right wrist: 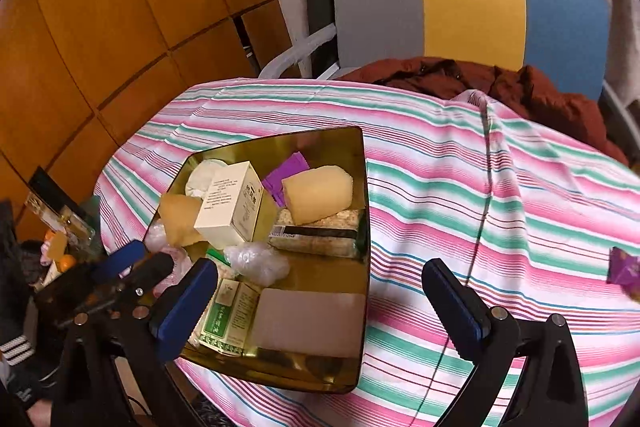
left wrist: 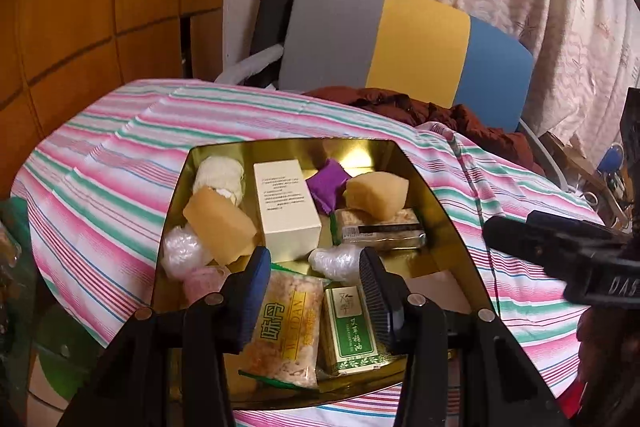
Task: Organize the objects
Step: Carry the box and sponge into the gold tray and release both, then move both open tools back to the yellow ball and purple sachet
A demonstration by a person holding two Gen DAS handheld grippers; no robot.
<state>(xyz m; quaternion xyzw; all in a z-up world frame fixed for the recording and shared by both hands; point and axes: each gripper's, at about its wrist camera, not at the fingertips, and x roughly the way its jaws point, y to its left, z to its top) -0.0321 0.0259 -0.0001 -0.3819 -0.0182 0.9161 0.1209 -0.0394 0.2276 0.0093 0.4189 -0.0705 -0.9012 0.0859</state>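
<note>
A gold tray (left wrist: 440,211) (right wrist: 362,187) sits on the striped cloth, filled with items. Among them are a white box (left wrist: 286,211) (right wrist: 232,207), yellow sponges (left wrist: 218,231) (right wrist: 318,197), a purple cloth (left wrist: 326,183), a cereal bar (left wrist: 380,231) and a plastic-wrapped ball (left wrist: 336,261). My left gripper (left wrist: 316,291) is open just above a snack packet (left wrist: 286,327) and a green box (left wrist: 350,335) at the tray's near end. My right gripper (right wrist: 320,307) stands wide open over a flat pink pad (right wrist: 308,319) at the tray's near right corner, holding nothing.
The striped tablecloth (right wrist: 480,211) covers a round table. A chair with a grey, yellow and blue back (right wrist: 472,3) stands behind with a brown jacket (right wrist: 540,95) on it. A purple packet (right wrist: 624,271) lies at the right edge. Clutter (right wrist: 60,227) sits off the table's left.
</note>
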